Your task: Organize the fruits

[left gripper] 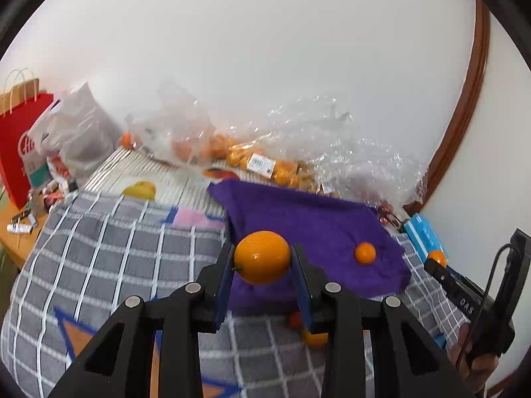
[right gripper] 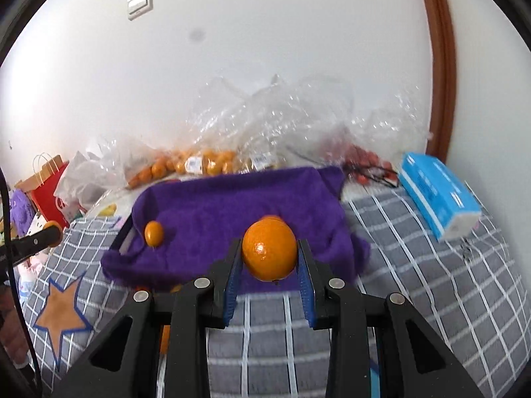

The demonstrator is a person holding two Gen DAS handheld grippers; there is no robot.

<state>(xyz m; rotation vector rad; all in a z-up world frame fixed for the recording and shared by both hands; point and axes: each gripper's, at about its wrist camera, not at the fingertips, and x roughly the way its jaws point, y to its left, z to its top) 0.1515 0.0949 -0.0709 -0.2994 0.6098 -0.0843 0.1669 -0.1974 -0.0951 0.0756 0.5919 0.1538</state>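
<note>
My left gripper (left gripper: 263, 253) is shut on an orange (left gripper: 262, 258) and holds it above the near edge of a purple towel (left gripper: 315, 222). A smaller orange (left gripper: 365, 252) lies on that towel to the right. My right gripper (right gripper: 269, 248) is shut on another orange (right gripper: 269, 252) over the towel's (right gripper: 232, 205) front edge. The small orange (right gripper: 154, 233) lies at the towel's left side in the right wrist view. Each gripper shows at the edge of the other's view: the right gripper (left gripper: 436, 263) at right, the left gripper (right gripper: 49, 232) at left.
Clear plastic bags of oranges (left gripper: 265, 165) and small red fruits (right gripper: 365, 162) are heaped along the wall. A blue tissue pack (right gripper: 438, 195) lies at the right, a red paper bag (left gripper: 16, 146) at the left. A grey checked blanket (right gripper: 431, 282) covers the surface. More fruit (left gripper: 315, 336) lies beneath the left gripper.
</note>
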